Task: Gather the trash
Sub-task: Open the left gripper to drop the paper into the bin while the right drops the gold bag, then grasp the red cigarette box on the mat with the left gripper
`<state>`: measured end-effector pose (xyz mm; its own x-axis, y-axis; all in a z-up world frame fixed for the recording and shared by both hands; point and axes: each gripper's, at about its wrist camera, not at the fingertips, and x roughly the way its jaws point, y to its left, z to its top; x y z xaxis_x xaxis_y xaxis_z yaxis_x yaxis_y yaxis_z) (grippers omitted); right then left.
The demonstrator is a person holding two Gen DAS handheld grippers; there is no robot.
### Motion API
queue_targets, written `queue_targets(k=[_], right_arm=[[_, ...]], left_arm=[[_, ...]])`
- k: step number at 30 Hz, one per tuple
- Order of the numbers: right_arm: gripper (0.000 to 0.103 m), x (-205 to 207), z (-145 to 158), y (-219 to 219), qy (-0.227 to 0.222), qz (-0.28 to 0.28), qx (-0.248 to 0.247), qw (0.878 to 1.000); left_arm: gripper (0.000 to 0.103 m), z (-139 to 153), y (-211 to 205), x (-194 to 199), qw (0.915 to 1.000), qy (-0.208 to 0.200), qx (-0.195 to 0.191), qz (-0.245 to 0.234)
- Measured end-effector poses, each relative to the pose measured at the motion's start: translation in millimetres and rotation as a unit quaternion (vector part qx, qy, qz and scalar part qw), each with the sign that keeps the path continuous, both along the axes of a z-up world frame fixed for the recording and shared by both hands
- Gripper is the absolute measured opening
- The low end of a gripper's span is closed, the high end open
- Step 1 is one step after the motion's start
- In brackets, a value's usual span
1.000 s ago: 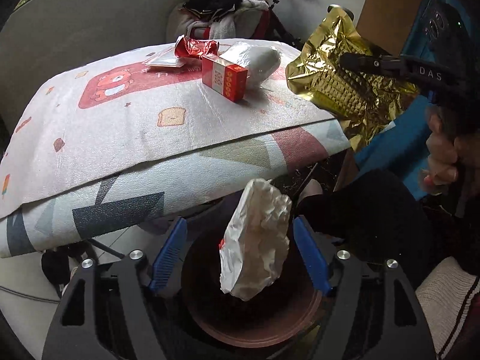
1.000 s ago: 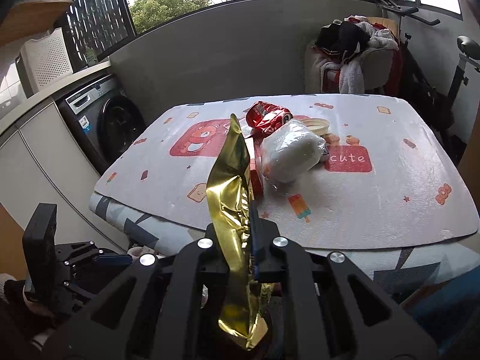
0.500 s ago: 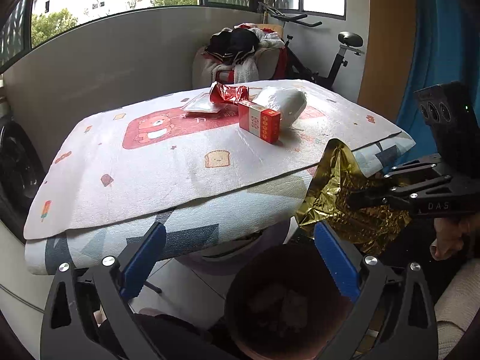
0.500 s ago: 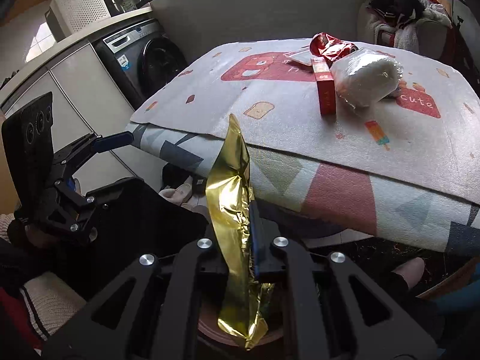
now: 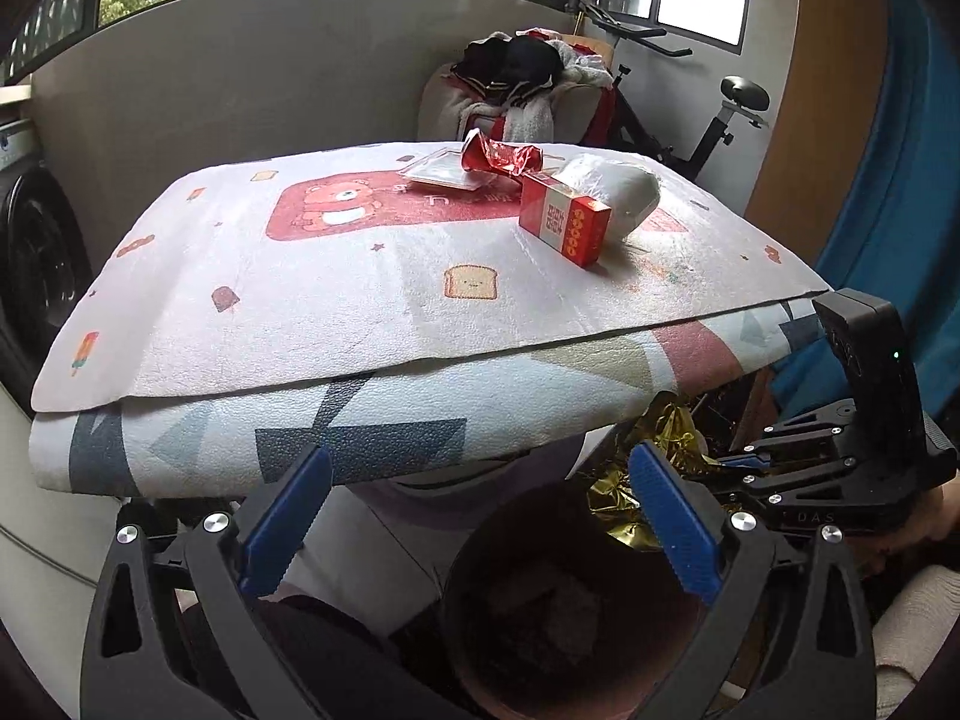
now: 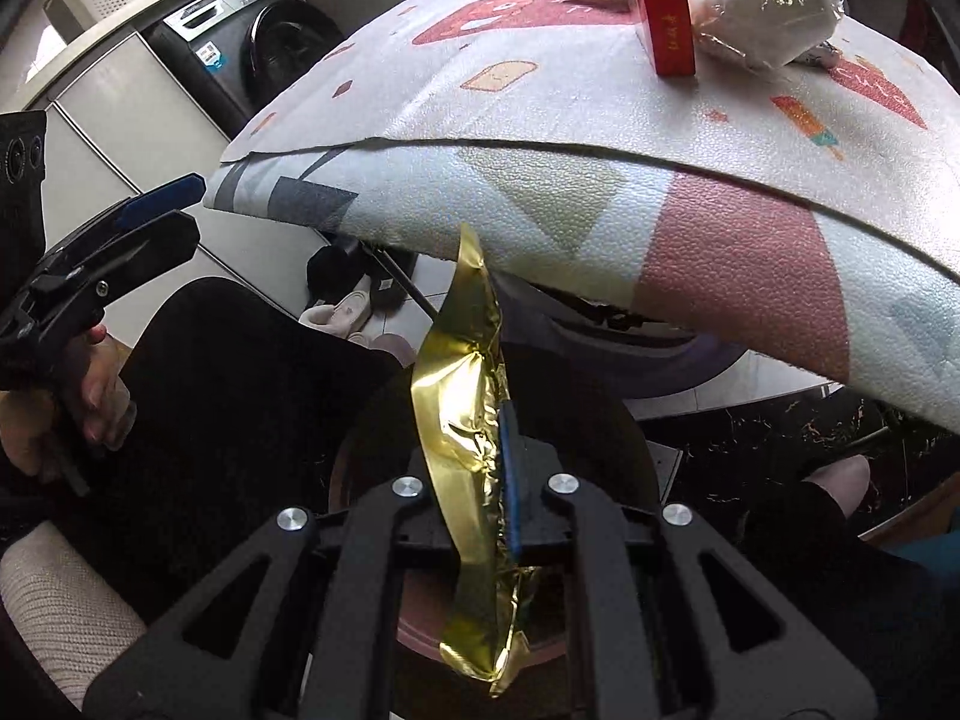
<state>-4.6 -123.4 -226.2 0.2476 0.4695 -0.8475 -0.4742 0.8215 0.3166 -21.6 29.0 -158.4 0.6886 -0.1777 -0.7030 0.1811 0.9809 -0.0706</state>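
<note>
My left gripper (image 5: 478,456) stands open and empty above a dark round bin (image 5: 465,582), where pale crumpled paper (image 5: 555,606) lies dimly inside. To its right, my right gripper (image 5: 729,468) holds a crumpled gold foil wrapper (image 5: 672,438) at the bin's far rim. In the right wrist view that gripper (image 6: 480,420) is shut on the gold wrapper (image 6: 462,396) over the bin (image 6: 637,438), its jaws starting to open, pads still on the foil. The left gripper (image 6: 180,213) shows at the left.
A table with a bear-print mat (image 5: 360,276) overhangs the bin. On it lie a red box (image 5: 564,222), a white plastic bag (image 5: 621,192), a red crumpled wrapper (image 5: 501,156) and a flat clear pack (image 5: 444,171). A washing machine (image 6: 264,54) stands behind.
The white paper left my left gripper and dropped into the bin; those jaws spread wide. My right gripper came down with the gold wrapper from table height to the bin.
</note>
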Motion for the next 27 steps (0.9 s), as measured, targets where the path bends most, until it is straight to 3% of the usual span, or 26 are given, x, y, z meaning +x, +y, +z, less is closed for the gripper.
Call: queue_targets(k=[5,8,9,12,14,24,27], right_arm=[[0.023,2.1,-3.7,1.0,0.004,-0.008,-0.011,1.0],[0.048,2.9,-3.9,-0.8,0.005,-0.018,-0.016,1.0],[0.062,3.7,-3.3,-2.3,0.004,-0.022,-0.018,1.0],[0.084,4.8,-2.2,-4.9,0.002,-0.028,-0.019,0.999],[0.093,5.7,-1.8,-6.1,0.0,-0.033,-0.025,0.999],[0.097,10.1,14.4,-23.8,-0.034,-0.078,-0.005,0.996],[0.097,13.0,21.2,-30.0,-0.057,-0.115,-0.023,0.991]], left_arm=[[0.097,-1.7,-1.8,0.5,1.0,0.003,0.006,0.0],[0.097,-1.8,-2.7,0.2,1.0,0.002,0.008,0.001],[0.097,-1.6,-3.1,-0.2,1.0,0.001,0.009,0.001],[0.097,-1.8,-5.3,-0.4,0.9999,0.0,0.014,-0.002],[0.097,-2.1,-6.3,-0.2,0.9999,0.001,0.016,-0.003],[0.097,-3.2,-7.8,0.7,0.9996,0.002,0.026,0.004],[0.097,-4.8,-7.6,3.5,0.9993,0.008,0.034,0.011]])
